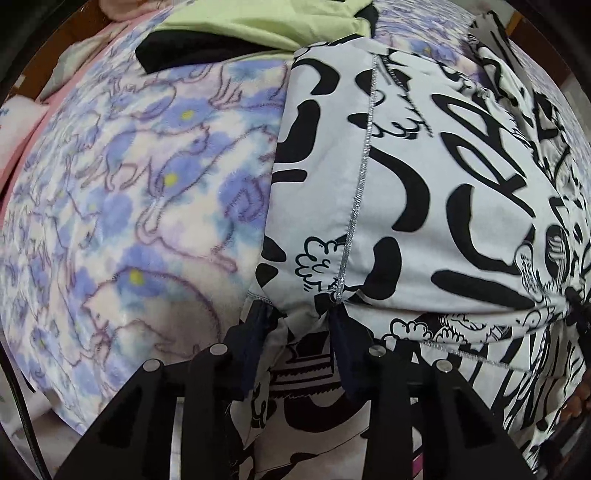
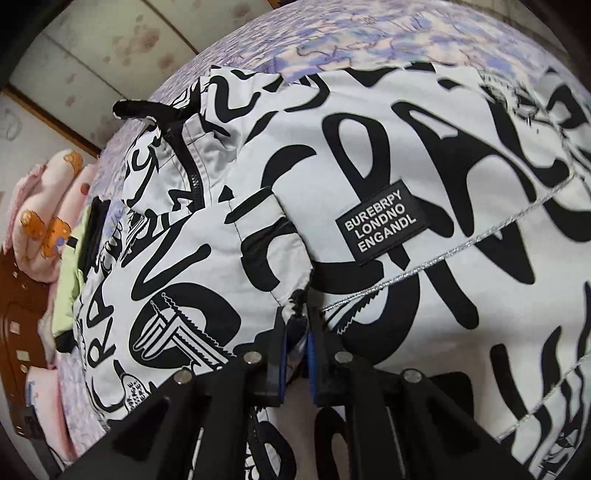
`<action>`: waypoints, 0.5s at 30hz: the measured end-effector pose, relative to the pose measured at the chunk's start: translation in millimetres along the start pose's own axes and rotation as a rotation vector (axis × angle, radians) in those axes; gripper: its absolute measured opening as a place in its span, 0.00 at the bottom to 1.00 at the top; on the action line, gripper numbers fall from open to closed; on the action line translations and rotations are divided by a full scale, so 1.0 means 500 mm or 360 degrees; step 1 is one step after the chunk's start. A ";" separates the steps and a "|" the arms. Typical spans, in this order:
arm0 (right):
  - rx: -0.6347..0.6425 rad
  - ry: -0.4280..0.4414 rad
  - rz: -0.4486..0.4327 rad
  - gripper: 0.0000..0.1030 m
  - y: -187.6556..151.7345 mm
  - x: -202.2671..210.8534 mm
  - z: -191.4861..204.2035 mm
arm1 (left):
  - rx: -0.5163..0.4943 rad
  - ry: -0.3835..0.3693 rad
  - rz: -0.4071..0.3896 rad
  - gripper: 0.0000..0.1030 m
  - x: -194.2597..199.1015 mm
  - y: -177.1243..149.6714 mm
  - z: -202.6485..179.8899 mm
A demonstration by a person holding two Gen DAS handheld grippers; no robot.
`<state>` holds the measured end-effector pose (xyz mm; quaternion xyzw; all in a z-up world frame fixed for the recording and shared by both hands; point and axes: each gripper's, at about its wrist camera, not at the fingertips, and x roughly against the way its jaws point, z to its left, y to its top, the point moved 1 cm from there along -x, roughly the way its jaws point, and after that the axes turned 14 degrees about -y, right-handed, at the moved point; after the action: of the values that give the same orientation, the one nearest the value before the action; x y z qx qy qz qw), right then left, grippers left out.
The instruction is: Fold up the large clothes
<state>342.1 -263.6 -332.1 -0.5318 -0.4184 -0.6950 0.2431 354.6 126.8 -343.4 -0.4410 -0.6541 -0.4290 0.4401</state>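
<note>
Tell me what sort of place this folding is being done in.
Most likely a bedroom, with the work done on a bed. The black-and-white printed jacket lies on a fleecy purple floral blanket, pink bedding with bear prints is piled at one end, and a dark wooden bed frame runs beside it.

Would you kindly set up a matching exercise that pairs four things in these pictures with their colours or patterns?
Things:
1. jacket
2. blanket
3. label
4. folded top

Colours or patterns:
A. black patch with white letters
B. plain light green
C. purple and blue flowers on pale fleece
D. white with bold black lettering and drawings

Pairs: 1-D, 2-C, 3-A, 4-B
</note>
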 end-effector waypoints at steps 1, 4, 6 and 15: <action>-0.0001 -0.0010 -0.0007 0.13 0.001 0.009 -0.002 | -0.0010 -0.0007 0.0003 0.34 0.008 -0.004 -0.002; 0.0030 -0.0086 -0.0080 0.17 0.006 0.061 -0.008 | -0.0035 -0.0001 0.0013 0.37 0.045 -0.013 -0.007; 0.0074 -0.0073 -0.0138 0.18 0.005 0.096 -0.011 | -0.0032 -0.0041 -0.0031 0.37 0.080 -0.020 -0.015; 0.0628 0.0410 -0.0041 0.22 -0.081 0.148 0.120 | -0.0159 -0.0422 -0.0045 0.29 0.098 0.008 -0.123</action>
<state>319.0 -183.6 -270.5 -0.3756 -0.5185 -0.6649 0.3848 359.7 79.1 -280.8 -0.5059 -0.6905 -0.4052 0.3212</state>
